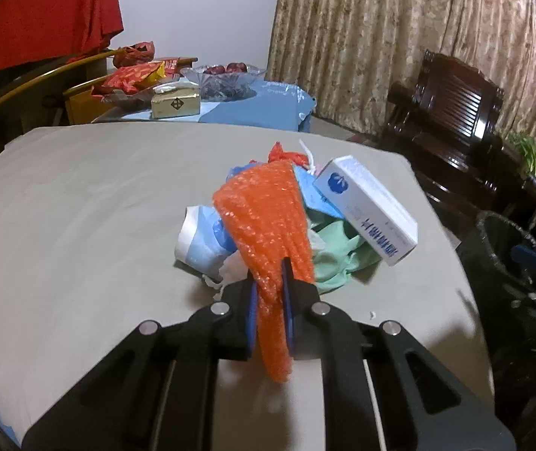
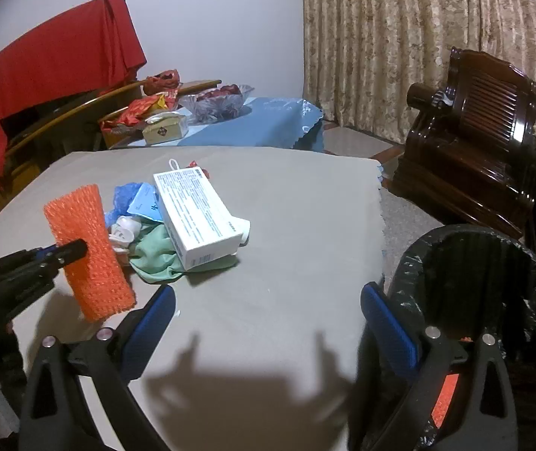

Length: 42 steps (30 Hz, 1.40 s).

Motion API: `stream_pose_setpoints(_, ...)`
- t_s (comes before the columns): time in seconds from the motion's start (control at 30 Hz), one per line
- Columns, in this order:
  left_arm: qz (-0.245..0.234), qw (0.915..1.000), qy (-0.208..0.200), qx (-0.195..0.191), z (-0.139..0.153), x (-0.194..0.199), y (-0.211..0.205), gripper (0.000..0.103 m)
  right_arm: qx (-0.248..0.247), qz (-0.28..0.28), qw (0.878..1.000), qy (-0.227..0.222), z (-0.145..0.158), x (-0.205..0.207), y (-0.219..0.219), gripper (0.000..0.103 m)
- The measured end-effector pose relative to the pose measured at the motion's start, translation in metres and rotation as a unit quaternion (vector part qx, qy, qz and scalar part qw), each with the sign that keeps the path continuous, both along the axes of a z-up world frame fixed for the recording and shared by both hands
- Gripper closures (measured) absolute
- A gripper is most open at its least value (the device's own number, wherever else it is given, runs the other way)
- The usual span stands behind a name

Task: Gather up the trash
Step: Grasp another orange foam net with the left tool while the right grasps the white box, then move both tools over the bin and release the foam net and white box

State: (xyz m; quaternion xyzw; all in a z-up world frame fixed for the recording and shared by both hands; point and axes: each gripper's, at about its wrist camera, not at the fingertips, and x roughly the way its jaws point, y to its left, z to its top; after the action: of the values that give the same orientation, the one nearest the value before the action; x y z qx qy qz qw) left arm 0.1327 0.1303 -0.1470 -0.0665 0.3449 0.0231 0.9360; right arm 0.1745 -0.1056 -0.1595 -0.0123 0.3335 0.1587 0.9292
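Observation:
My left gripper (image 1: 271,282) is shut on an orange foam net sleeve (image 1: 268,221) and holds it above the grey table (image 1: 79,206); it also shows at the left of the right wrist view (image 2: 87,248). Behind it lies a trash pile: a white and blue carton box (image 1: 369,206), green cloth (image 1: 339,259) and blue plastic (image 1: 202,248). In the right wrist view the box (image 2: 198,212) lies on the green cloth (image 2: 155,251). My right gripper (image 2: 268,308) is open and empty over the table's near part. A bin with a black liner (image 2: 489,282) stands at the right.
A second table with a blue cloth (image 2: 268,124) holds a glass bowl (image 2: 215,103), a gold box (image 2: 164,129) and red wrappers. A dark wooden armchair (image 2: 486,131) stands right of the table, before a curtain. A red cloth (image 2: 53,75) hangs at left.

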Motion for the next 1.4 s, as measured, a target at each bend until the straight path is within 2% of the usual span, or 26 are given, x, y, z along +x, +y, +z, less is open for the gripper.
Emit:
stream_pose_setpoints(0.17,-0.006,0.9999,-0.012,-0.004,0.010,-0.009,-0.002,0.093,0.002,0.009,1.000,-0.005,-0.001,0.009,0.010,0.006)
stream_pose_setpoints(0.4,-0.002,1.0000,0.004,-0.006,0.001,-0.001,0.005,0.093,0.005,0.040,0.999,-0.002,-0.010,0.038,0.038,0.006)
stream_pose_setpoints(0.8,0.010,0.9999,-0.001,-0.003,0.006,0.007,0.016,0.093,-0.003,0.071,0.997,0.028,-0.032,0.086,0.066,0.008)
stream_pose_setpoints(0.9,0.012,0.9999,0.001,-0.004,0.006,0.011,0.018,0.093,0.003,0.088,0.995,0.044,-0.036,0.091,0.072,0.017)
stream_pose_setpoints(0.97,0.012,0.9999,0.002,-0.005,0.004,0.012,0.018,0.093,0.014,0.107,0.993,0.054,-0.036,0.091,0.075,0.037)
stream_pose_setpoints(1.0,0.011,0.9999,0.003,-0.005,0.004,0.012,0.019,0.093,0.025,0.122,0.990,0.063,-0.035,0.090,0.076,0.044)
stream_pose_setpoints(1.4,-0.004,0.9998,-0.012,-0.012,0.018,0.008,0.005,0.093,0.047,0.102,0.993,0.037,-0.005,0.055,0.052,0.046)
